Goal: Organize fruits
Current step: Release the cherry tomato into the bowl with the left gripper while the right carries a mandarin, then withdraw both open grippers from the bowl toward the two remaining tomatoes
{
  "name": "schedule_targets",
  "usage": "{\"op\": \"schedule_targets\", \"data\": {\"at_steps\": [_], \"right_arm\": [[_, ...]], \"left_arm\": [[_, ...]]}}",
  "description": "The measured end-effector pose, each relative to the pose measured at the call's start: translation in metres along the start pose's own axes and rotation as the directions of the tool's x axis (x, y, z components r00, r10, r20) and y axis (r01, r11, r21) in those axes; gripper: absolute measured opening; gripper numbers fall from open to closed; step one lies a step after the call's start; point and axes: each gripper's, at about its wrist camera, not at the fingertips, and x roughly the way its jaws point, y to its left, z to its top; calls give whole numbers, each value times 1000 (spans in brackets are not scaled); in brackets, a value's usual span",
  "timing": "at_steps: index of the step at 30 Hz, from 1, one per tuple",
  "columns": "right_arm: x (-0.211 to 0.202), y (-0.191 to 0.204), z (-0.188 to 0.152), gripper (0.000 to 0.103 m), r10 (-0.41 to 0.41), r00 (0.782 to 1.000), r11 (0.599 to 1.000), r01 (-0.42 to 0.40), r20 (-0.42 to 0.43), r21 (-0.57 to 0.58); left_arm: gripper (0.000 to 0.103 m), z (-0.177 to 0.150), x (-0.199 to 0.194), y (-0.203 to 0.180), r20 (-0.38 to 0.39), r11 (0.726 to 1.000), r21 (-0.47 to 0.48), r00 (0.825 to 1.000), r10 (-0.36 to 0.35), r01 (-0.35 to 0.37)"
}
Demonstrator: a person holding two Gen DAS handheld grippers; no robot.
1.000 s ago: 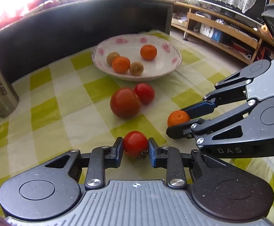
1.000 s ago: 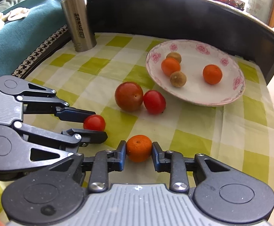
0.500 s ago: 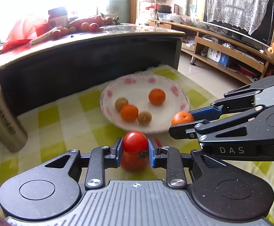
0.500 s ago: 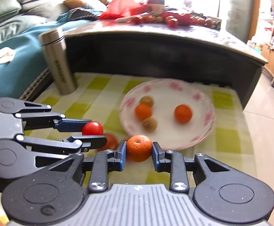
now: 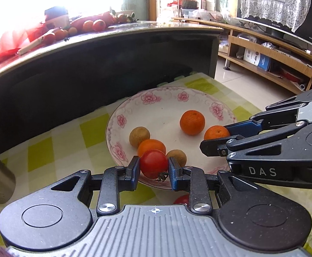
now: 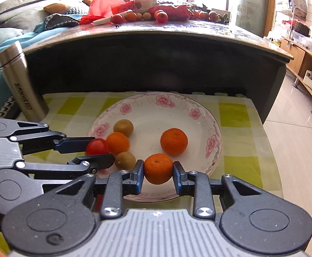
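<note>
nearest the left wrist camera, the left gripper (image 5: 153, 167) pinches a small red tomato (image 5: 153, 163) between its two blue-tipped fingers, a bit of dried green stem hanging beneath the fruit. the tomato hangs over the near rim of a white plate with pink flowers (image 5: 121, 121). below the fingers, a sliver of another red tomato (image 5: 182, 199) shows on the cloth. just to the right, the right gripper (image 5: 217, 136) reaches in from the side, pinching a small orange (image 5: 216, 132) above the right part of the plate. from the right wrist camera, the same orange (image 6: 158, 168) sits squeezed between the right gripper's pads (image 6: 158, 171), held over the plate's near edge (image 6: 214, 141), with the left gripper (image 6: 97, 150) and its tomato (image 6: 97, 146) to the left. inside the plate lie two more oranges, one near the left side (image 6: 117, 143) and one toward the middle (image 6: 174, 141), plus two small brown round fruits (image 6: 123, 127) (image 6: 125, 160). the plate rests on a yellow-green and white checked tablecloth (image 6: 233, 111). further back on the left stands an upright steel flask (image 6: 20, 83). behind it all rises a dark curved table (image 6: 156, 62), its top strewn with red and orange fruit (image 6: 161, 16).
</note>
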Motion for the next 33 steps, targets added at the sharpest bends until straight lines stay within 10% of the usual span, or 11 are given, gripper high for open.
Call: {"op": "schedule_targets", "data": {"at_steps": [21,33], "right_arm": [[-23,5,1,38,34,997,999,-33,69,-11],[-29,48,-36,38,134,990,983,-137,-34,-122]], "left_arm": [[44,-10,-55,8,24,999,23,999,24,-25],[46,-41,-67,13,-35,999,-31,999,-21,20]]}}
